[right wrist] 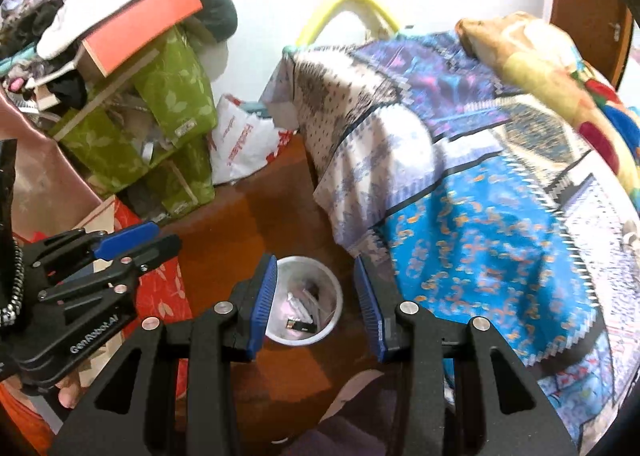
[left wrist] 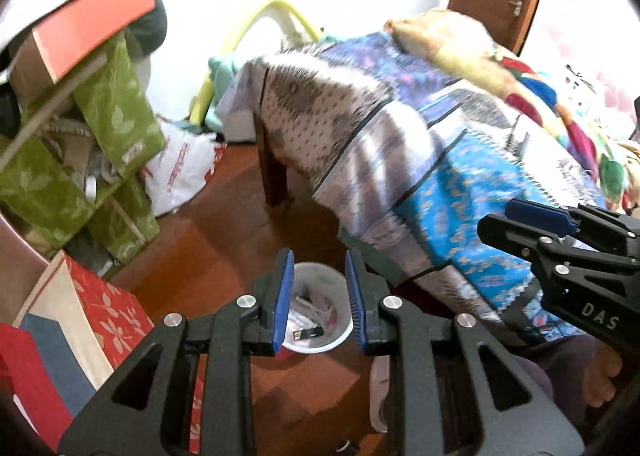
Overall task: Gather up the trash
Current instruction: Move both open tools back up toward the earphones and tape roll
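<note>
Lower centre of both views, the white bin (left wrist: 320,308) sits on the wood floor with scraps inside. The left gripper (left wrist: 319,300) and right gripper (right wrist: 316,306) hang above it, jaws apart and empty. Probably between pickups; next comes finding loose trash.

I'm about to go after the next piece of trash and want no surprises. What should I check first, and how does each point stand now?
1. Left gripper empty: ok, nothing between its fingers.
2. Right gripper empty: ok, fingers apart, nothing held.
3. White bin upright on the floor: ok.
4. Room left in the bin: ok, scraps lie only at the bottom.
5. Next piece of trash located: cannot tell, no loose piece stands out.
6. Bed cover clear of the bin: ok, it hangs beside it.
</note>
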